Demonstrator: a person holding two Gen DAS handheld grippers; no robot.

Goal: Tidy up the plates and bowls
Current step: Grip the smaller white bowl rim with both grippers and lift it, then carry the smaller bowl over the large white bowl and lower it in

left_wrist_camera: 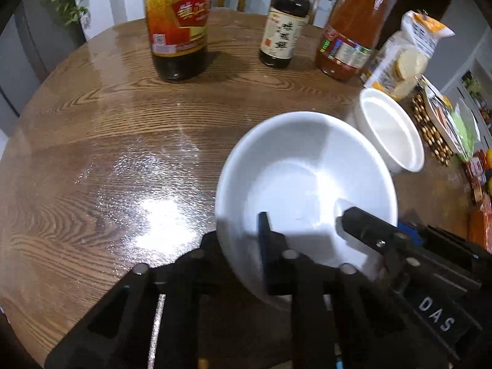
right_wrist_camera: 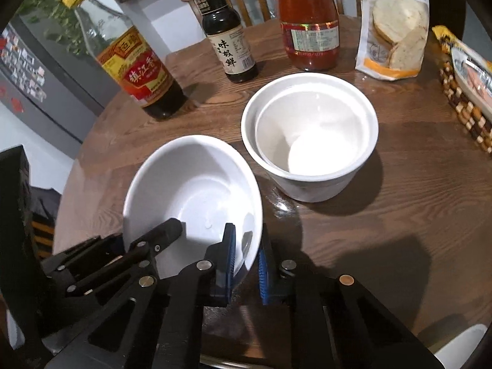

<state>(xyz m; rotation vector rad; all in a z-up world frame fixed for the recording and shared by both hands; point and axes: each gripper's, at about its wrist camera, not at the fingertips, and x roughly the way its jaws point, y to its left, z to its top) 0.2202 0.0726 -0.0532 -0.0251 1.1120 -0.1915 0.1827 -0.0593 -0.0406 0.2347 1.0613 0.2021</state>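
Bowl [right_wrist_camera: 196, 184] rim hides one right gripper [right_wrist_camera: 246, 261] pad.

The tall glass vinegar bottle with the red-and-yellow label [left_wrist_camera: 176, 24] is cut off above its label by the left wrist view's top edge. The left gripper's outer finger is hidden behind the tilted white ceramic bowl [left_wrist_camera: 307, 172].

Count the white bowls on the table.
3. One tilted bowl gripped at its rim by both grippers; a large bowl beside it, with a smaller bowl nested inside. More could sit outside both views.
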